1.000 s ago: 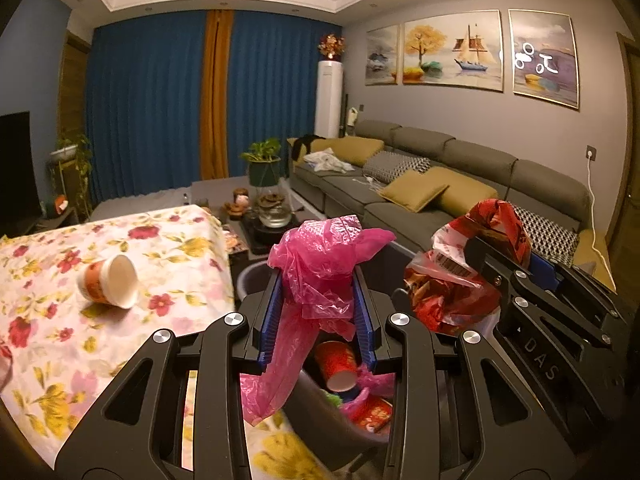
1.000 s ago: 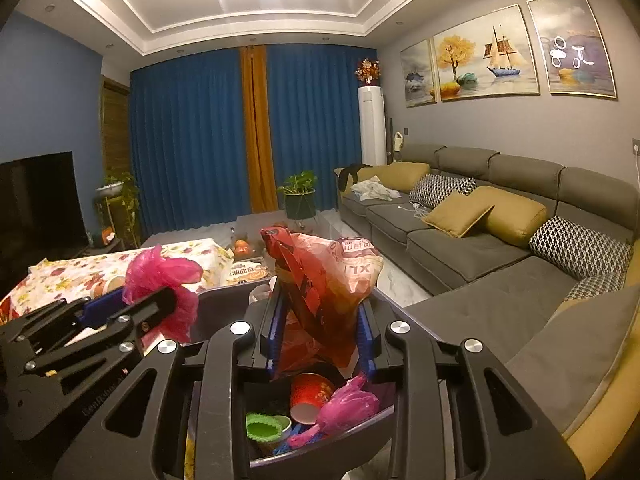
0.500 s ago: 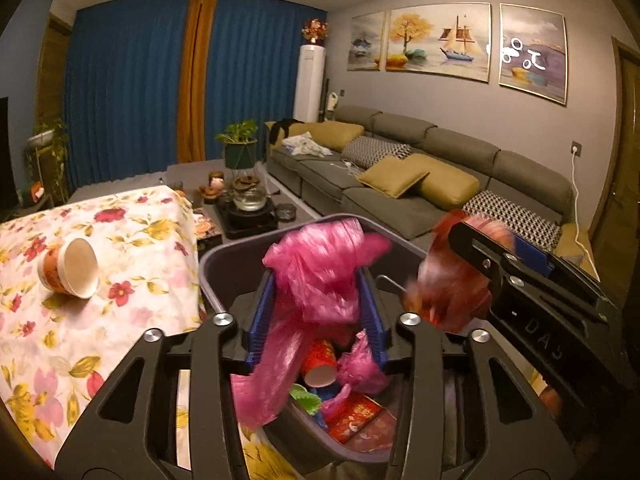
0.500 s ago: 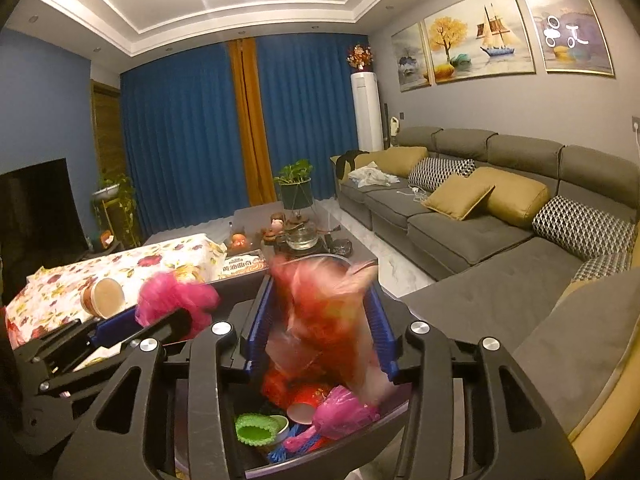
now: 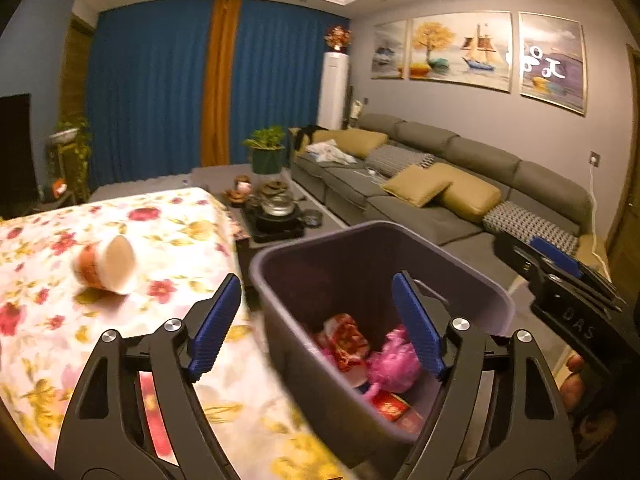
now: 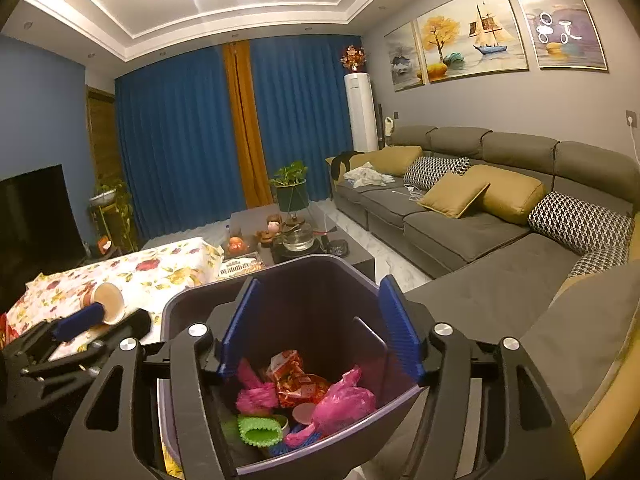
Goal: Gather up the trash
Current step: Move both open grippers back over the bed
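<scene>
The trash sits in the dark bin (image 6: 280,280) below and just ahead of my right hand-held gripper (image 6: 320,328): a red wrapper (image 6: 296,380), a pink bag (image 6: 344,400), a green piece (image 6: 258,430). Both pairs of jaws have just been opening and hold nothing. My left hand-held gripper (image 5: 316,324) gapes over the bin's near-left rim. Left of it, a paper cup (image 5: 106,258) lies tipped on the floral surface (image 5: 168,224).
</scene>
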The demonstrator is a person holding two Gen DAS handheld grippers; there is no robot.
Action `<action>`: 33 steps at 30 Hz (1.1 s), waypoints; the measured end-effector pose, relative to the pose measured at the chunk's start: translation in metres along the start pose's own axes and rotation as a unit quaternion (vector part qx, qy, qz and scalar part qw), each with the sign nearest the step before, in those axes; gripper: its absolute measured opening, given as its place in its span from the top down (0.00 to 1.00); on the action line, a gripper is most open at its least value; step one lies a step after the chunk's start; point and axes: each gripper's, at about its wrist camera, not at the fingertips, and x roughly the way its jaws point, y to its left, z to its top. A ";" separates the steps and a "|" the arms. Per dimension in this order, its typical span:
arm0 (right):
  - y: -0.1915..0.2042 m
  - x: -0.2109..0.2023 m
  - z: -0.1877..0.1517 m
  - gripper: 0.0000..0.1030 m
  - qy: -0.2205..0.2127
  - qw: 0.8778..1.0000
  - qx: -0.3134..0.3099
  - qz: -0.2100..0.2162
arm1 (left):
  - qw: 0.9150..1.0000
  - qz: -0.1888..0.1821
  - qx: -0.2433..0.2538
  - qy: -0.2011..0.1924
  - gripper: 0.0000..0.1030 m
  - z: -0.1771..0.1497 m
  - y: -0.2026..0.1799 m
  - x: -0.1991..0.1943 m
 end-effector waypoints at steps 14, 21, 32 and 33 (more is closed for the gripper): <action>0.063 -0.024 -0.006 0.25 -0.003 0.998 -0.034 0.054 | 0.987 0.154 -0.037 -0.027 0.21 -0.003 0.103 -0.085; 0.122 -0.025 -0.010 0.24 0.012 0.993 -0.066 0.102 | 0.968 0.239 -0.065 -0.035 0.21 -0.013 0.184 -0.135; 0.227 -0.027 -0.013 0.24 0.006 0.981 -0.118 0.155 | 0.940 0.315 -0.132 -0.020 0.20 -0.044 0.303 -0.194; 0.237 -0.025 -0.015 0.24 0.008 0.980 -0.123 0.159 | 0.940 0.315 -0.134 -0.019 0.20 -0.047 0.309 -0.194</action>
